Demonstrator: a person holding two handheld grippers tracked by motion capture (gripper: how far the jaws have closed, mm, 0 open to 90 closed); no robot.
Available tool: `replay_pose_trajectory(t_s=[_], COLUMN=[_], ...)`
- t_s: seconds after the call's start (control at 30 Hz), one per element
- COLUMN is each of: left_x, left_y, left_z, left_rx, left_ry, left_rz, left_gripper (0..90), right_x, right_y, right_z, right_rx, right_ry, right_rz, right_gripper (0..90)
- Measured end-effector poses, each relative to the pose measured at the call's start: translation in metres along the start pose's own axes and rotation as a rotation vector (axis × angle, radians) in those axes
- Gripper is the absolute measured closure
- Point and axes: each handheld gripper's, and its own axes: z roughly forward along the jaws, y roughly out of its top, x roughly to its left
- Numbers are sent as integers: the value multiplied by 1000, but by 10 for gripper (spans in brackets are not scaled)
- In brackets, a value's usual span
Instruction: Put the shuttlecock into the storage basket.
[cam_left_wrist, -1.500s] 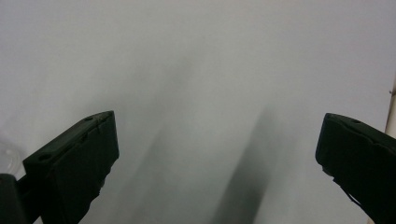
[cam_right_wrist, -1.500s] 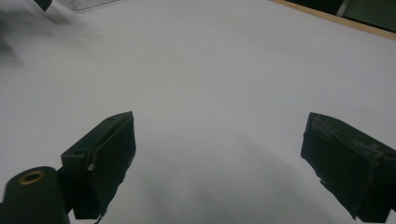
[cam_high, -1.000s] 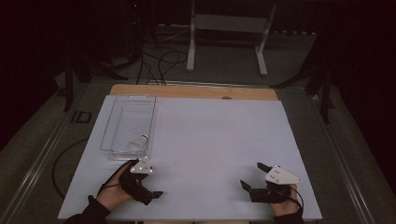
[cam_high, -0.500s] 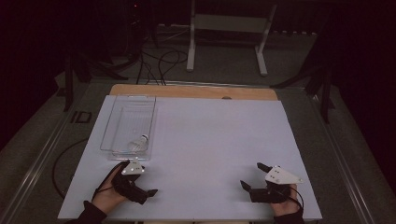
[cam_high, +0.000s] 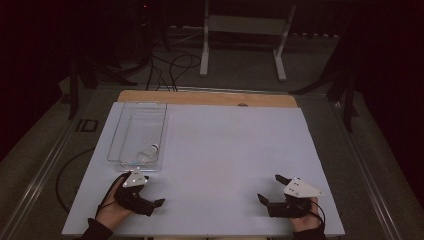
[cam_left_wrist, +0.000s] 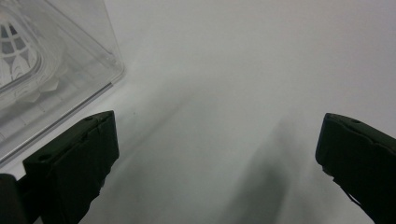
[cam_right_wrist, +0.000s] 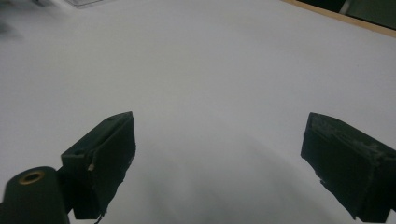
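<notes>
Two grippers sit low at the near edge of the white table top (cam_high: 230, 150), and we hold one in each hand. Our left gripper (cam_high: 150, 202) rests just in front of the clear plastic bin (cam_high: 125, 135), near it but apart from it, with our left hand (cam_high: 112, 210) wrapped around its body and the jaws pointing toward the table's middle. In the left gripper view, those black jaws stand wide apart with bare white surface between them, gripping nothing, and the bin's near corner (cam_left_wrist: 70, 70) shows at the upper left, just beyond one jaw.

Inside the bin, at its near end, lies a small pale object (cam_high: 149, 152); through the clear wall it looks like a shuttlecock (cam_left_wrist: 18, 51) with a ribbed white skirt, though the glimpse is too partial for us to be certain. It lies on the bin's floor, close to the near wall.

Over on the other side, our right gripper (cam_high: 270, 192) rests well apart from the bin, its grey plate on top. Its jaws are spread wide too, over bare table (cam_right_wrist: 210, 70), and hold nothing. A wooden strip (cam_high: 207, 97) runs along the table's far edge.
</notes>
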Motion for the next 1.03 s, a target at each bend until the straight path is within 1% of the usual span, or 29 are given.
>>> replay_pose_trajectory(t_s=[0.1,0.17,0.23,0.43,0.5,0.8,1.03], left_x=[0,0,0,1,1,-2,-3], left_y=[-1,-1,-1,-1,-1,-1,0], left_z=[1,2,2,1,1,2,3], left_rx=[0,1,-5,-31,-36,-44,-43], left_ry=[8,22,20,44,46,37,41], left_rz=[-7,-7,-11,-13,-16,-1,13], left_gripper=[2,1,1,1,2,2,2], right_x=[0,0,1,0,1,1,0], right_y=[0,0,0,0,0,0,0], right_z=[0,1,1,1,1,1,1], right_rx=[3,3,2,3,2,7,6], right_ry=[-1,-2,-2,-1,-1,-1,1], right_rz=[1,-4,-7,-4,-6,-4,-6], right_gripper=[102,102,102,102,102,102,102])
